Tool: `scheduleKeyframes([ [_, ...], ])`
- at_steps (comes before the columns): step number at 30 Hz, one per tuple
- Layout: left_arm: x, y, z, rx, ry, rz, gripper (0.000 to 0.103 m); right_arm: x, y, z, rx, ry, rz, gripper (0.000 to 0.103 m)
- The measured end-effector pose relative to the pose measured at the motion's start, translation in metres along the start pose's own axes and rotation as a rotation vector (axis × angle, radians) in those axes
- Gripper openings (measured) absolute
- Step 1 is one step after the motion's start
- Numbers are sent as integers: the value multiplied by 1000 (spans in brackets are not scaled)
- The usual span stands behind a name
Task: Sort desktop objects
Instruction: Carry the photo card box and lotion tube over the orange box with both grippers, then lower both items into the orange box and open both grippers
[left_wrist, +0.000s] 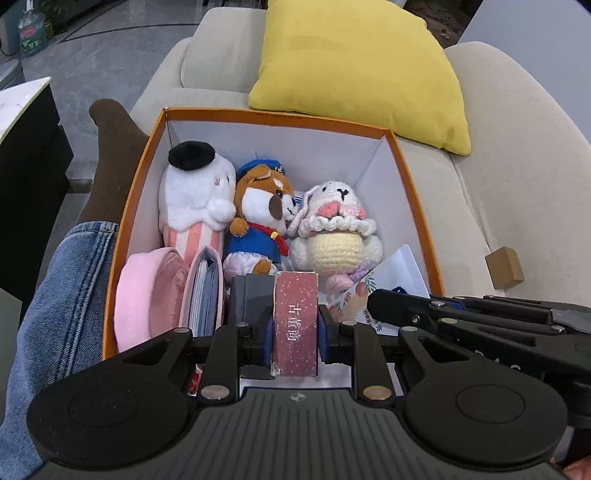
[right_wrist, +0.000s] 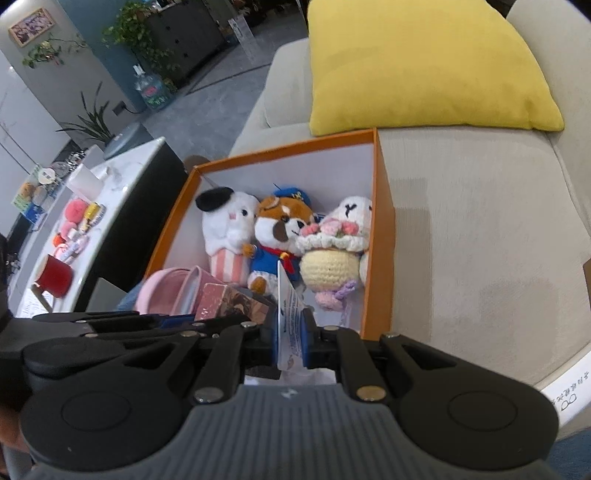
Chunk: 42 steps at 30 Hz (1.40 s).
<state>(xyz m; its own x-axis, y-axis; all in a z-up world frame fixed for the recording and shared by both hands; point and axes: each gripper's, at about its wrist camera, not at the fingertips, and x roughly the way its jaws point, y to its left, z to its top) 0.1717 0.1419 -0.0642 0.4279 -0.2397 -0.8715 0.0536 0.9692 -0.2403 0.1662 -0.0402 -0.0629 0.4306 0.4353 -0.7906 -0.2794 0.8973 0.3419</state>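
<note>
Orange box (left_wrist: 417, 192) sat on sofa seat (left_wrist: 517, 206) | far wall, left to right: white plush (left_wrist: 195, 195), dog plush (left_wrist: 258, 221), crochet bunny (left_wrist: 332, 229) | my left gripper (left_wrist: 295, 328) clenched a maroon box (left_wrist: 296, 325) over near edge | my right gripper (right_wrist: 291, 332) pinched a white card (right_wrist: 290, 314) over near-right corner

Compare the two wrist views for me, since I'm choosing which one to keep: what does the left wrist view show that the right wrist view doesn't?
Only the left wrist view shows the small brown box on the sofa and the left claw shut on a dark red box.

Only the right wrist view shows the white counter with a red mug, and the right claw shut on a thin card.

Both show the orange box, its three plush toys, the pink hat and the yellow cushion.
</note>
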Motion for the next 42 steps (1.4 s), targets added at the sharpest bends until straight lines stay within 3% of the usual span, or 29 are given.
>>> scheduleKeyframes([
  [4, 10, 3, 1, -23, 23, -10, 26, 11, -5, 2, 30, 16, -11, 11],
  [16, 9, 12, -1, -96, -13, -52, 26, 16, -8, 4, 54, 23, -9, 12],
  [21, -9, 25, -4, -151, -64, -95, 30, 20, -1, 4, 33, 28, -30, 12],
  [35, -25, 32, -11, -160, -87, -96, 30, 22, 12, 0, 4, 55, -34, 19],
  [42, -43, 11, -15, -100, -125, -72, 30, -9, 11, -3, -28, -3, 2, 28],
])
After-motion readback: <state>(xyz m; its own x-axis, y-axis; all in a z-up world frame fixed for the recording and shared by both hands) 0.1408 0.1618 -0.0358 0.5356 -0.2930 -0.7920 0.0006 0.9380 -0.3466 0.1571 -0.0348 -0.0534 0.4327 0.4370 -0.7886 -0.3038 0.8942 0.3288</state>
